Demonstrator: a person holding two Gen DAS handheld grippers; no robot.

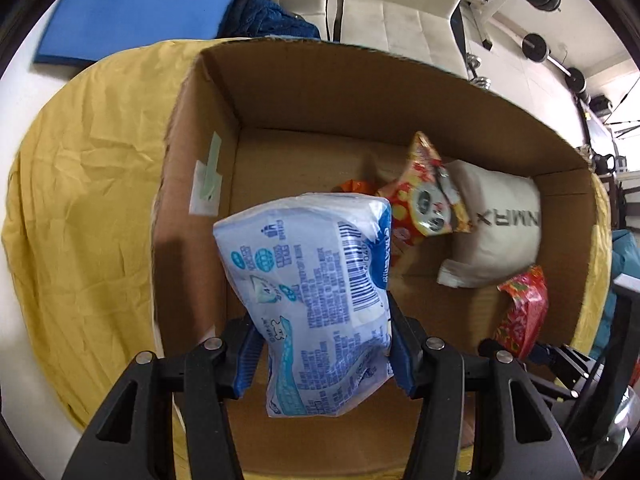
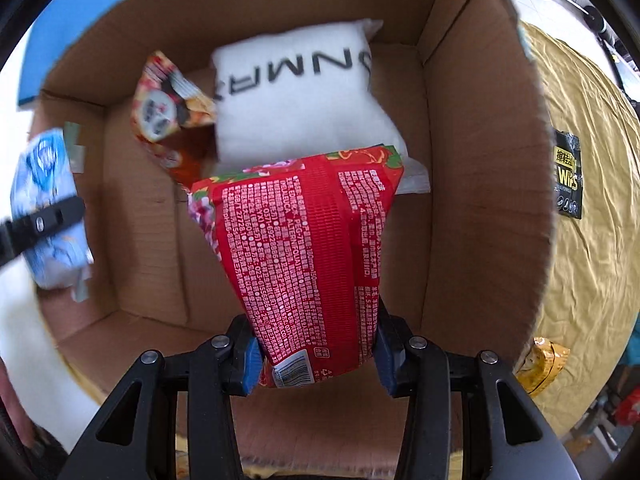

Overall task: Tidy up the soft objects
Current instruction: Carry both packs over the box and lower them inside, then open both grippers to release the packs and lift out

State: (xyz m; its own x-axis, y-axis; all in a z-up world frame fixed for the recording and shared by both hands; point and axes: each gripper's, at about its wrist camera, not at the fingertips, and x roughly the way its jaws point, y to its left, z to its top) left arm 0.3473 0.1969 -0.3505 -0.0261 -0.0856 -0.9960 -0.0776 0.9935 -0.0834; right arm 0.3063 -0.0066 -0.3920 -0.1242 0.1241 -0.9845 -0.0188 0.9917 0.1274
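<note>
My left gripper [image 1: 322,350] is shut on a blue and white tissue pack [image 1: 316,292] and holds it over the open cardboard box [image 1: 320,92]. My right gripper [image 2: 316,354] is shut on a red printed pack [image 2: 308,248] and holds it inside the same box [image 2: 480,160]. On the box floor lie a white pillow [image 2: 296,104] and an orange panda snack bag [image 2: 168,108]. The pillow [image 1: 496,232] and the snack bag [image 1: 424,204] also show in the left wrist view, as does the red pack [image 1: 522,312] at the right. The blue pack [image 2: 48,208] shows blurred at the left of the right wrist view.
The box stands on a yellow cloth [image 1: 92,184]. On the cloth to the right of the box lie a black wipes pack [image 2: 568,176] and a yellow bag [image 2: 544,364]. A blue foam mat [image 1: 136,12] and a dark blue knit item [image 1: 264,16] lie behind the box.
</note>
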